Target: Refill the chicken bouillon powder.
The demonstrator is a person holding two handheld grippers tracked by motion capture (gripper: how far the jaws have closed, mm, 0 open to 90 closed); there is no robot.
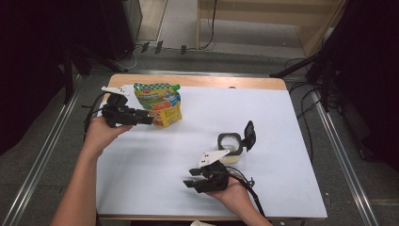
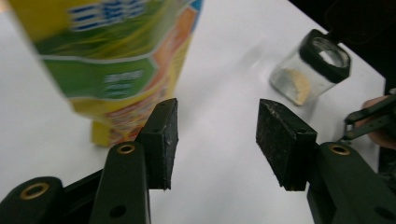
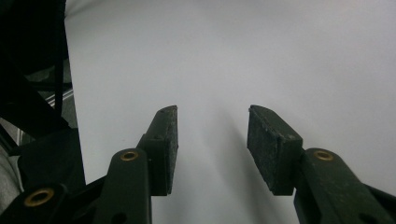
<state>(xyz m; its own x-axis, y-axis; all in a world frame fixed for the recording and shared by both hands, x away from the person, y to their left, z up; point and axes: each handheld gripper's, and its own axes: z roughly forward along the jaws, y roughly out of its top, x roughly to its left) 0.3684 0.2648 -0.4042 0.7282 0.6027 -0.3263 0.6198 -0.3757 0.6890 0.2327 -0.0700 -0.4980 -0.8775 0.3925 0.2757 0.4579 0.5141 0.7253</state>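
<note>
The left gripper (image 1: 149, 117) is held open beside the snack pouch (image 1: 159, 102) at upper left, nothing gripped. The right gripper (image 1: 190, 177) (lower centre) is also seen open and empty, near the glass jar (image 1: 230, 145).

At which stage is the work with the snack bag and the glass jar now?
Done: the glass jar stands on the white table with its black flip lid open, and something pale lies inside.
In hand: the left gripper is next to the bottom of the upright snack bag; its jaws are open and hold nothing.
Left: gripping the bag. The right gripper, also open and empty, points away from the jar.
</note>
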